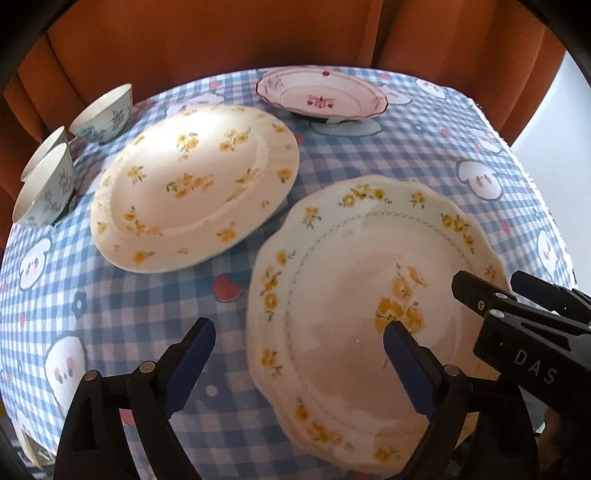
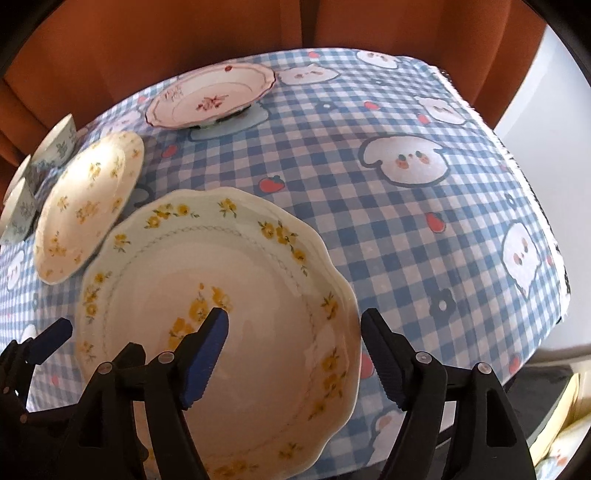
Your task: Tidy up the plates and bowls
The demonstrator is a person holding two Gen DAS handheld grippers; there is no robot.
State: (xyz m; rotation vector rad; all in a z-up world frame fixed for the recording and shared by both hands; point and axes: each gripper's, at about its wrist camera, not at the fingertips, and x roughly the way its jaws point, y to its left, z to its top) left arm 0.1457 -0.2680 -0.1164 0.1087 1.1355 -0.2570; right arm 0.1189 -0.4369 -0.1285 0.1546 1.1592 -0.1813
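A scalloped plate with yellow flowers lies at the near edge of the table. My left gripper is open and straddles its left rim. My right gripper is open and straddles its right rim; it also shows at the right of the left wrist view. A round yellow-flowered plate lies to the left. A pink-rimmed plate sits at the back. Three green-patterned bowls stand at the far left.
The table carries a blue checked cloth with cartoon animals. Orange curtains hang behind it. The table's right edge drops off toward a white wall.
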